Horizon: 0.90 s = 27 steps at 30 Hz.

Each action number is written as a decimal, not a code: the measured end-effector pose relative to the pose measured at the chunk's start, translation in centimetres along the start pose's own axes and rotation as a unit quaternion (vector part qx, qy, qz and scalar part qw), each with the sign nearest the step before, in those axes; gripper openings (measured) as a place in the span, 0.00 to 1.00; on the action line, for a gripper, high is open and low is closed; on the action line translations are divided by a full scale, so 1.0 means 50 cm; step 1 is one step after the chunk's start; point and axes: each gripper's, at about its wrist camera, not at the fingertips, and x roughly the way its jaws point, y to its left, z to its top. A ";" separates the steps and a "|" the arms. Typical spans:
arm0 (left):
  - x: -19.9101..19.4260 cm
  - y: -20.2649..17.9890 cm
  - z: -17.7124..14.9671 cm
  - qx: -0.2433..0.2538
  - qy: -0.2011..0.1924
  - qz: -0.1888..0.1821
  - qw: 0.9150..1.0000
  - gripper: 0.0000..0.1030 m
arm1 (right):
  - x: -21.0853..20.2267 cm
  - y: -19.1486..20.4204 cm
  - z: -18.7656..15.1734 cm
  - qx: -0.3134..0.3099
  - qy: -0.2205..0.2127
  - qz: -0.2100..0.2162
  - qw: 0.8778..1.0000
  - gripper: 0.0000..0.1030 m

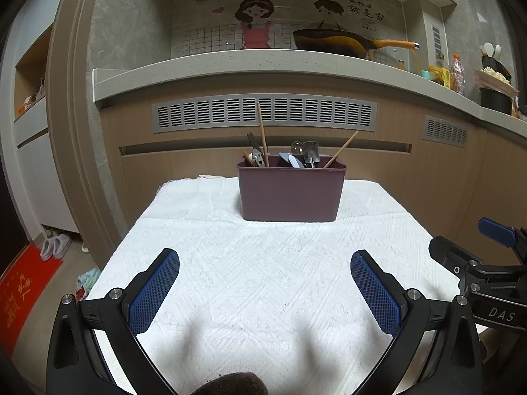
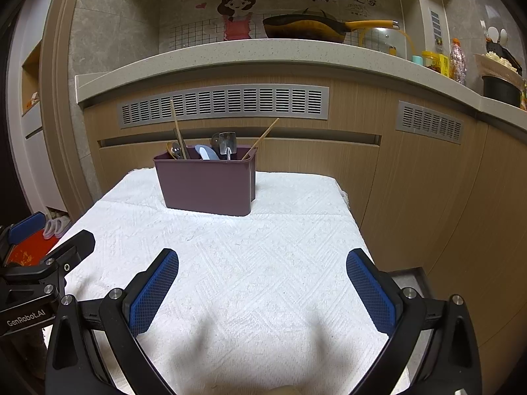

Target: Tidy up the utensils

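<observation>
A maroon utensil holder (image 1: 291, 192) stands at the far end of a table covered by a white cloth (image 1: 263, 263); it also shows in the right wrist view (image 2: 207, 182). It holds wooden chopsticks (image 1: 262, 133), spoons, a fork and a small metal spatula (image 1: 310, 151). My left gripper (image 1: 265, 266) is open and empty over the near part of the cloth. My right gripper (image 2: 262, 266) is open and empty beside it, seen at the right edge of the left wrist view (image 1: 461, 256). The left gripper appears at the left edge of the right wrist view (image 2: 49, 250).
A kitchen counter (image 1: 263, 65) runs behind the table with a black and yellow wok (image 1: 332, 42), bottles and jars (image 1: 448, 72). Wooden cabinets with vents stand below it. A red mat (image 1: 23, 296) and slippers lie on the floor at left.
</observation>
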 end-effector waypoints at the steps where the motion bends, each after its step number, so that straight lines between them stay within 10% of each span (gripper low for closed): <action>1: 0.001 0.001 0.000 0.000 0.000 0.000 1.000 1.00 | 0.000 0.000 0.000 0.000 0.000 0.000 1.000 0.98; 27: -0.001 0.009 -0.002 0.000 -0.002 0.002 1.000 1.00 | -0.004 0.002 0.001 0.002 -0.002 -0.001 1.000 0.99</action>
